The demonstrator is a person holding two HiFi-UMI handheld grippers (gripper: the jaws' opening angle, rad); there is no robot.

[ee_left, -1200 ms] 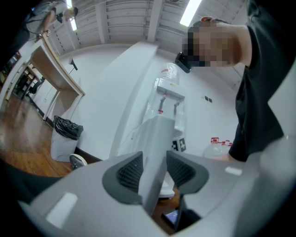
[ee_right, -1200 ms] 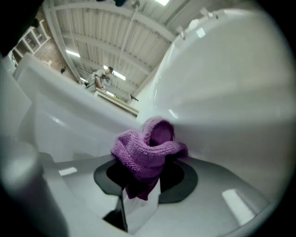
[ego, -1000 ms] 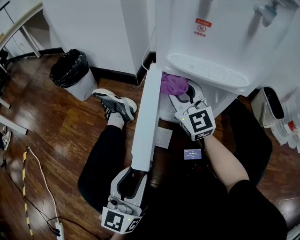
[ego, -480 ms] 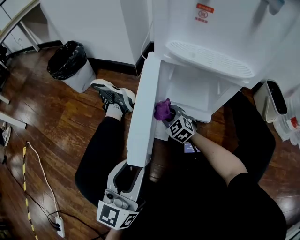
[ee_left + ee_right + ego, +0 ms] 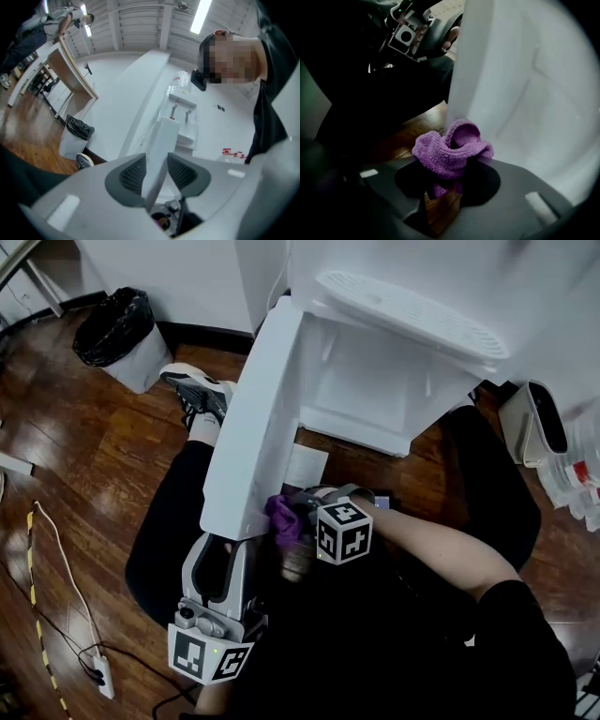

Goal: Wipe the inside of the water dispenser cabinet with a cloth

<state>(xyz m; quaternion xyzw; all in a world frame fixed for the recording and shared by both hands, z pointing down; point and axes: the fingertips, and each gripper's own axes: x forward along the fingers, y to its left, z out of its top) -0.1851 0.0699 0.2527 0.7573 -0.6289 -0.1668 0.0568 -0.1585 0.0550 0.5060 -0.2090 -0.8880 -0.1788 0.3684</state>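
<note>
Two grippers are busy here, each clamped on something different. The left gripper (image 5: pixel 228 563) has its jaws pressed together on the near edge of the white cabinet door (image 5: pixel 258 427), holding the panel swung open; it lies about level, pointing away from the person along the door's length. The right gripper (image 5: pixel 298 518) comes across from the right on an outstretched forearm and tips downward and to the left, its jaws closed on the purple cloth (image 5: pixel 281 519). The cloth is bunched against the inner face of the door at its near end, well apart from the open cabinet (image 5: pixel 375 390) at the far side, under the water dispenser (image 5: pixel 412 306). That cloth looks light, soft and floppy, so I would judge it best held as it is, by a gathered fold, with a wad standing proud of the jaws to meet the surface. The door seems a stiff, thin panel that would swing freely on its hinge, so a firm pinch on its free edge suits it. The person is down low on the wooden floor (image 5: pixel 84 446).
</note>
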